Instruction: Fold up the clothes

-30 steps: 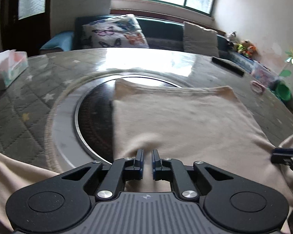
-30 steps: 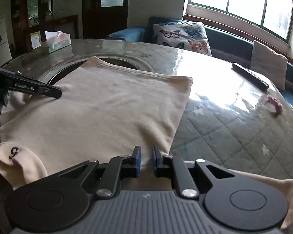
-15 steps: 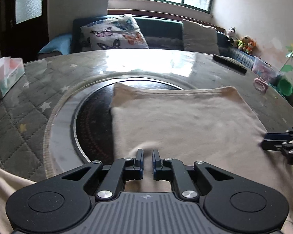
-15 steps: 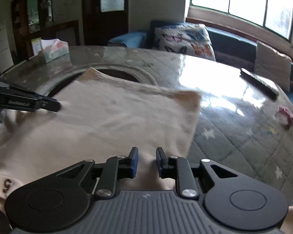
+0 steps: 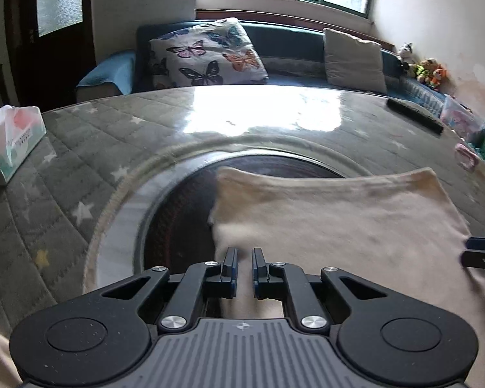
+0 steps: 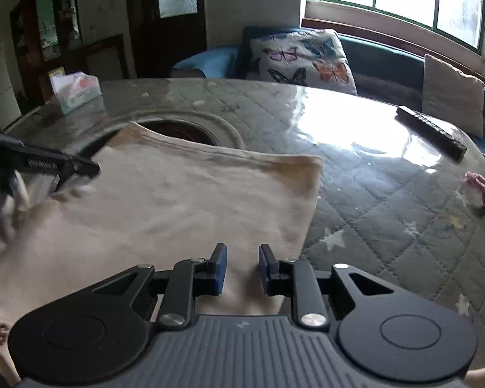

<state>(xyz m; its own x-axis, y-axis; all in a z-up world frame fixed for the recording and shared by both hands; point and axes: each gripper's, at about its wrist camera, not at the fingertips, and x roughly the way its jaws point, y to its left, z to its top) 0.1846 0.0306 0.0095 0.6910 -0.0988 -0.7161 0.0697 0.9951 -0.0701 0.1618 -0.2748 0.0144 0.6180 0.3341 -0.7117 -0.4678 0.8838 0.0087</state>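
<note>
Cloth: cream, spread flat on the round table, partly over its dark middle ring.
Left gripper: fingers almost closed, pinching the cloth's near edge.
Right gripper: fingers just opened a little; cloth lies between them, grip unclear.

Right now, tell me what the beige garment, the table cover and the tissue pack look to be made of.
Beige garment: soft knit cotton or fleece, matte; it drapes and creases.
Table cover: quilted grey fabric with stars, seemingly under clear glass or plastic, since the window glares off it.
Tissue pack: probably thin printed plastic film, slightly glossy; paper tissue sticks out on top.
</note>
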